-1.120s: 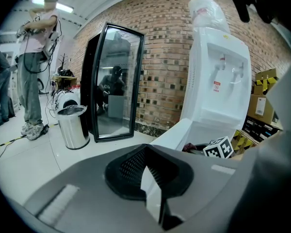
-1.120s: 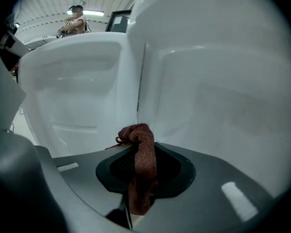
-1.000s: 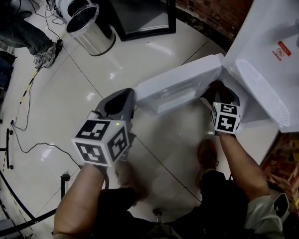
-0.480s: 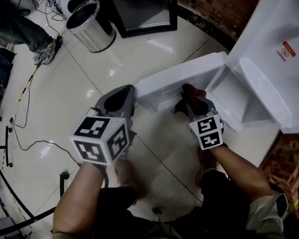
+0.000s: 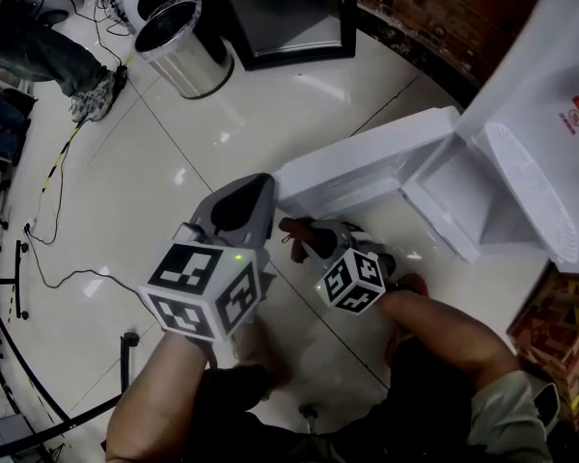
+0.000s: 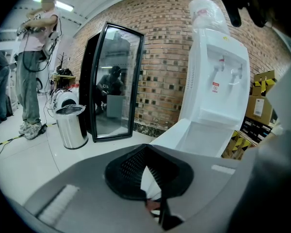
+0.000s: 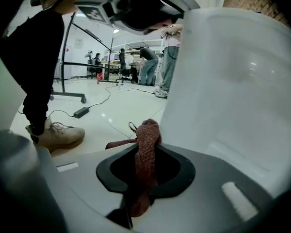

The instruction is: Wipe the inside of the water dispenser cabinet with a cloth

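Clamping the reddish cloth (image 7: pixel 146 135) tight, the right gripper (image 5: pixel 307 241) hangs over the floor just off the outer edge of the open cabinet door (image 5: pixel 357 167) (a bunched end pokes past its tips). The left gripper (image 5: pixel 239 205) is just beside it, jaws pressed together on nothing, near the door's corner.

We held the left gripper (image 6: pixel 146 148) with its jaws meeting at the tips, nothing between them. Beyond it stood the white water dispenser (image 6: pixel 218 81), its cabinet door (image 6: pixel 182 136) open, beside a black-framed glass panel (image 6: pixel 111 81) and a steel bin (image 6: pixel 72 126).
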Available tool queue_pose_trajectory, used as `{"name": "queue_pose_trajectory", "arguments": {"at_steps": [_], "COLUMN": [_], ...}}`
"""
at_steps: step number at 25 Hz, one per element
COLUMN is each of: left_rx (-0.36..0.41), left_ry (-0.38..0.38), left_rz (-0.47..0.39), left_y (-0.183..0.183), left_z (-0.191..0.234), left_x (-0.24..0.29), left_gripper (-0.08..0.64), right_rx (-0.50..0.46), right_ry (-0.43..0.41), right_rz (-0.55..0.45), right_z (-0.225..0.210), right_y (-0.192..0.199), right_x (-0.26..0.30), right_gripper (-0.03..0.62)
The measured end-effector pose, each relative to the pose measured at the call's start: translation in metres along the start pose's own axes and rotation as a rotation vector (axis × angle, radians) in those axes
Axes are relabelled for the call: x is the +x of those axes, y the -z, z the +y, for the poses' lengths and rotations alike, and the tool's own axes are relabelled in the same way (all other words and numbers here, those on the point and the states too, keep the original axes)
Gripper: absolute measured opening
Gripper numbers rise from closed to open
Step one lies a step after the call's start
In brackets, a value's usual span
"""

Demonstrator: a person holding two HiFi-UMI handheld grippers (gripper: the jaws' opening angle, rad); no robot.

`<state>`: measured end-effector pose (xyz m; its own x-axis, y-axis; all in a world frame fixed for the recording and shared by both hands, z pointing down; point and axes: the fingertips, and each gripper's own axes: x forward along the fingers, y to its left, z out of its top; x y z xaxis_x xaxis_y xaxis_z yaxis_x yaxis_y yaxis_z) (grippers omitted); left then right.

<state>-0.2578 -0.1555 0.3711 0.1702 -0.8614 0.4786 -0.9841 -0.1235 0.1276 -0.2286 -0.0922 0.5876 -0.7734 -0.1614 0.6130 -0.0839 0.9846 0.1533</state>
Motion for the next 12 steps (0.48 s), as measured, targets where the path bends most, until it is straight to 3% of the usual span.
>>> {"name": "queue_pose_trajectory", "arguments": {"at_steps": [12], "left_rx": [-0.018], "left_ry": [-0.001], "left_rz": [-0.005], "left_y": [-0.002], "left_z": [0.003], "left_x": [0.002], "left_gripper": [0.0], "right_rx": [0.104], "right_ry": [0.212], "right_rz": [0.07], "right_z": [-0.069], "right_y": [0.033], "right_x": [-0.001], "right_gripper": [0.081]}}
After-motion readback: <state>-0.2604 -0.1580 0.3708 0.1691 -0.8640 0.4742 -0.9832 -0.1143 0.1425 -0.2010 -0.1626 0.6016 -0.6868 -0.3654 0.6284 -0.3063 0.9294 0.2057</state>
